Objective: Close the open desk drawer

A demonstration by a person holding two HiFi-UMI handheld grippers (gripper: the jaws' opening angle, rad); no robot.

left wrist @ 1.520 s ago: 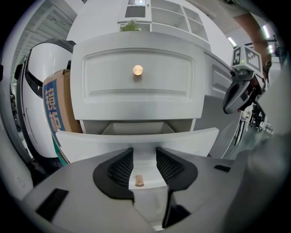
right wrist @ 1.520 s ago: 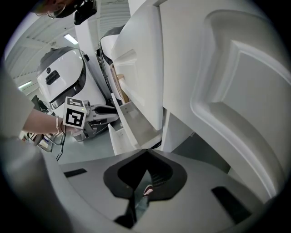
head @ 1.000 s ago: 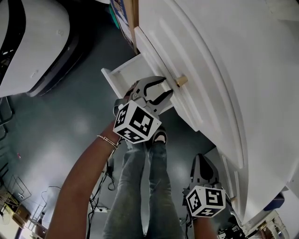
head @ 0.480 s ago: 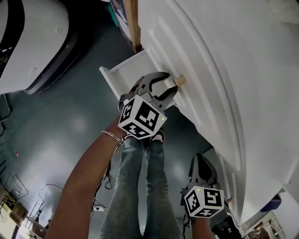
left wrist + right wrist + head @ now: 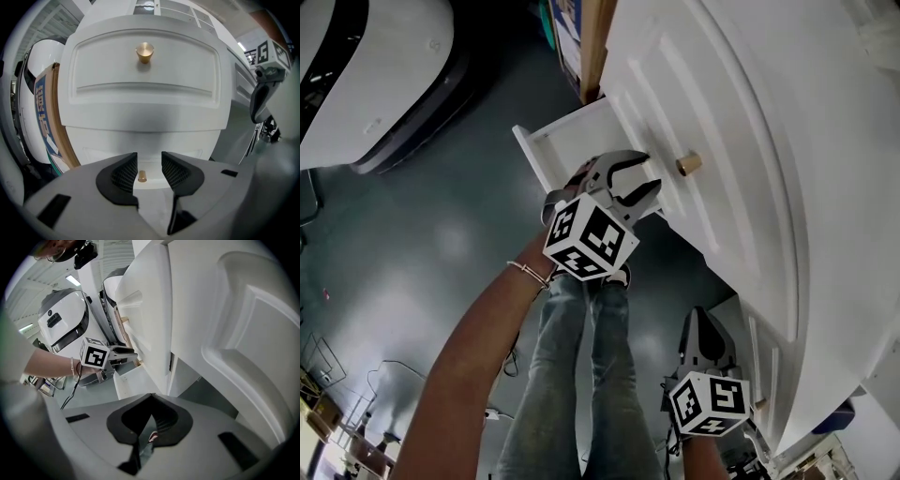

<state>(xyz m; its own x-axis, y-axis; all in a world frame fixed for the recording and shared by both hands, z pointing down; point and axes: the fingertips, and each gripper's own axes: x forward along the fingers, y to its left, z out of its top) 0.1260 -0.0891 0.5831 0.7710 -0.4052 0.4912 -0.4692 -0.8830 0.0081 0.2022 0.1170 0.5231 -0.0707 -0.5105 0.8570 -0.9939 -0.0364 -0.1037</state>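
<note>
The drawer front (image 5: pixel 145 84) is seen straight ahead of the left gripper (image 5: pixel 149 164), whose empty jaws are a little apart. The right gripper (image 5: pixel 151 401), jaws pressed together, is farther off.

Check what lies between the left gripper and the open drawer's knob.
Only bare white drawer front. The left gripper view shows the left gripper, jaws apart, below the brass knob, with nothing between them.

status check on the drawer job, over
Left tool open, empty, facing the drawer below its knob. Right tool shut, empty, held low. That drawer open; nothing seen blocking it.
</note>
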